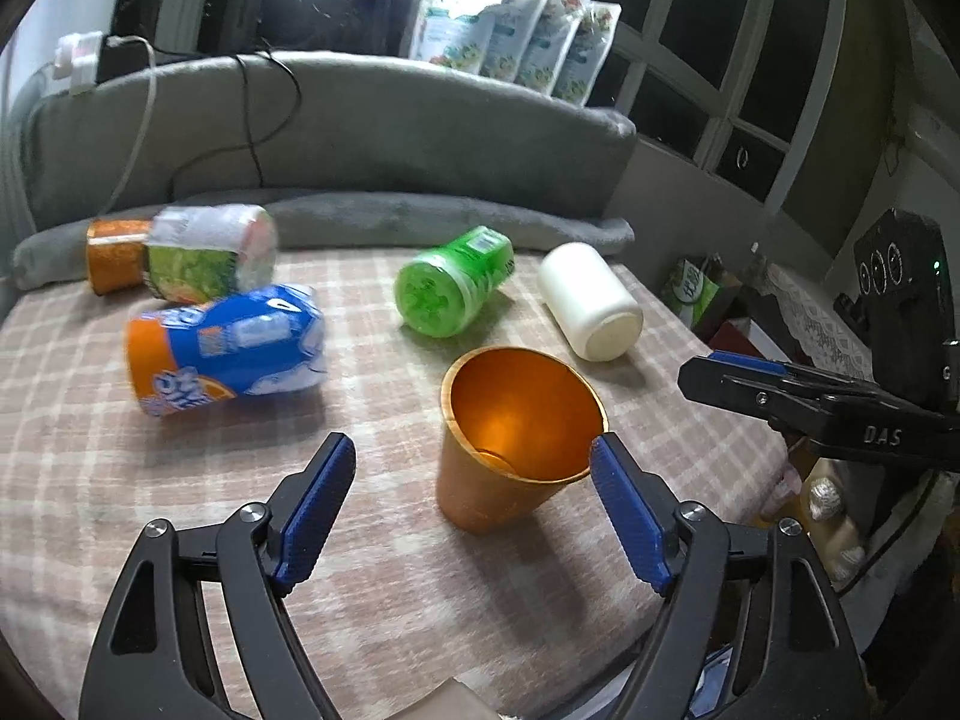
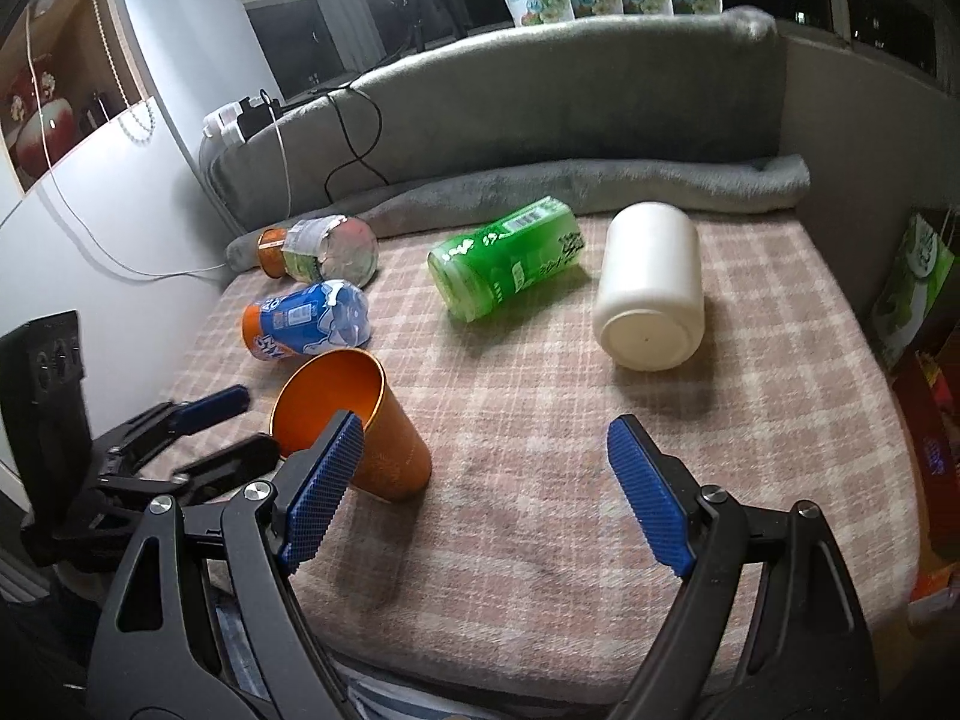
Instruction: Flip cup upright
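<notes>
An orange cup (image 1: 510, 450) stands upright on the plaid cloth (image 1: 180, 480), mouth up. It also shows in the right wrist view (image 2: 366, 432). My left gripper (image 1: 474, 456) is open, its right pad close beside the cup's rim, nothing held. My right gripper (image 2: 486, 438) is open and empty, its left pad just in front of the cup. The right gripper shows at the right in the left wrist view (image 1: 750, 384). The left gripper shows at the left in the right wrist view (image 2: 228, 426).
A white jar (image 2: 651, 288), a green bottle (image 2: 510, 258), a blue-orange bottle (image 2: 306, 324) and a green-labelled bottle (image 2: 318, 252) lie on their sides farther back. A grey cushion (image 2: 540, 114) bounds the far side. The cloth's right edge drops off to boxes (image 2: 918, 288).
</notes>
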Demonstrator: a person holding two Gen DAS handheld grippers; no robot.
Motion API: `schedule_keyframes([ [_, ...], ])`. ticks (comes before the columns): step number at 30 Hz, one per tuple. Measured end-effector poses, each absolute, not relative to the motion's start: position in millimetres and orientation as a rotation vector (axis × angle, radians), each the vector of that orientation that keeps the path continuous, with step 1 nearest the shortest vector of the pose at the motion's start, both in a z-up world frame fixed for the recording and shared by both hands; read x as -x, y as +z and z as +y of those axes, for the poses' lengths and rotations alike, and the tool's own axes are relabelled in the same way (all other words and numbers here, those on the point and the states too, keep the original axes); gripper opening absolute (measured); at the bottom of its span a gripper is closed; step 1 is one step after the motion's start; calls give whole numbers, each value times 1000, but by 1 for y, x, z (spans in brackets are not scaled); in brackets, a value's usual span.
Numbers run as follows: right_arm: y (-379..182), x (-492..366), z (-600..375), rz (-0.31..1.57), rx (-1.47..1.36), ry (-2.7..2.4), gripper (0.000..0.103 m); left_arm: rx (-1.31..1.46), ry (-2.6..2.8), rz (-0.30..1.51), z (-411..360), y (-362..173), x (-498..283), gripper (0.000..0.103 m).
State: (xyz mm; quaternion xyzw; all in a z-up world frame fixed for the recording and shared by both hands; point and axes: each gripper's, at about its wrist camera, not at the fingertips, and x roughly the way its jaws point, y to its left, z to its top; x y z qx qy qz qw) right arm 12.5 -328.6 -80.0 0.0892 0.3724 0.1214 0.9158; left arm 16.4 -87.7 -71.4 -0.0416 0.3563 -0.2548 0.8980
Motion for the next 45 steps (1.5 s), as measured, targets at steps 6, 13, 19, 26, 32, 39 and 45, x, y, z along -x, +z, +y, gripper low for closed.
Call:
schedule_keyframes([
  [6, -71, -6, -322, 699, -141, 211, 91, 79, -449, 642, -66, -53, -3, 81],
  [13, -62, 0, -310, 636, -74, 159, 91, 53, -333, 549, -45, -36, 10, 81],
  [19, -57, 4, -303, 588, -27, 108, 91, 37, -227, 482, -32, -27, 18, 82],
  [26, -49, 10, -303, 509, -8, 37, 99, 9, -93, 354, -24, -17, 31, 86],
  [32, -44, 17, -301, 441, 6, 2, 103, 44, -95, 333, -19, -13, 32, 93],
  [39, -42, 20, -298, 411, 17, -15, 103, 57, -120, 358, -22, -13, 30, 94],
  [45, -42, 20, -297, 399, 20, -24, 103, 57, -134, 361, -24, -13, 31, 103],
])
